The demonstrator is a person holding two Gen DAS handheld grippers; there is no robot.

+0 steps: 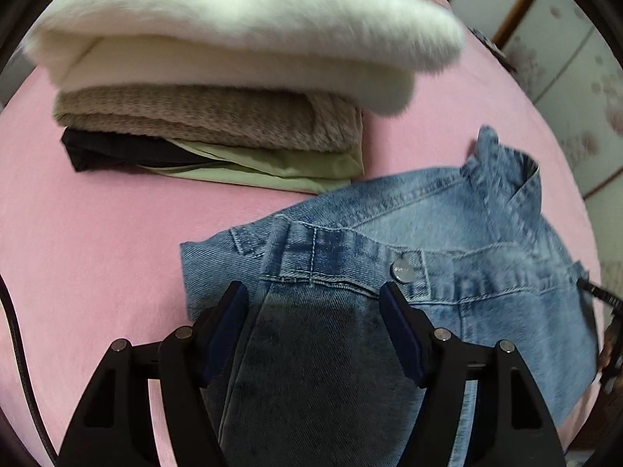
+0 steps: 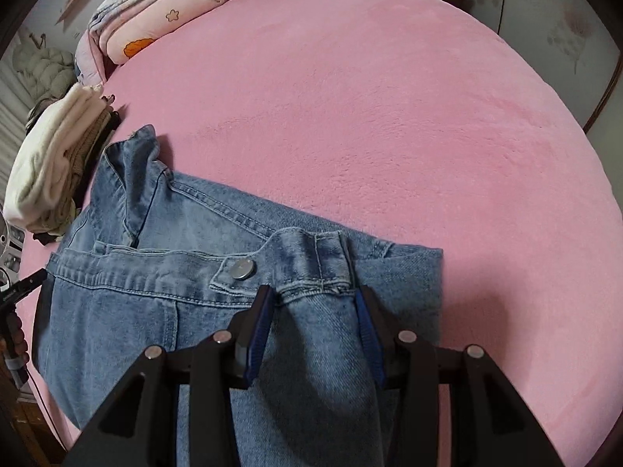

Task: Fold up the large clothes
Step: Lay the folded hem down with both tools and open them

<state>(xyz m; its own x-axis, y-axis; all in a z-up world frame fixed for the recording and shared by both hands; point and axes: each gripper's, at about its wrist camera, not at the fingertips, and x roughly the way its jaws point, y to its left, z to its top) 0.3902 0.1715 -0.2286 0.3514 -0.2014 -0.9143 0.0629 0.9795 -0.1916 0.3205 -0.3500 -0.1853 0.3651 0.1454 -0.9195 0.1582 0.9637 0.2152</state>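
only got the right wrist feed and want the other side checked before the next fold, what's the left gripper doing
Observer: The left gripper stands open over the jeans, with a darker fold of denim between its fingers, just below the waistband.
Operator: is it pinching that fold
Observer: No. The fold sits clear of the pad on the picture's left.
Operator: what's stacked next to the jeans
Observer: Four folded pieces: a white fluffy piece on top, a beige fuzzy piece under it, then a light green piece, and a black piece at the bottom.
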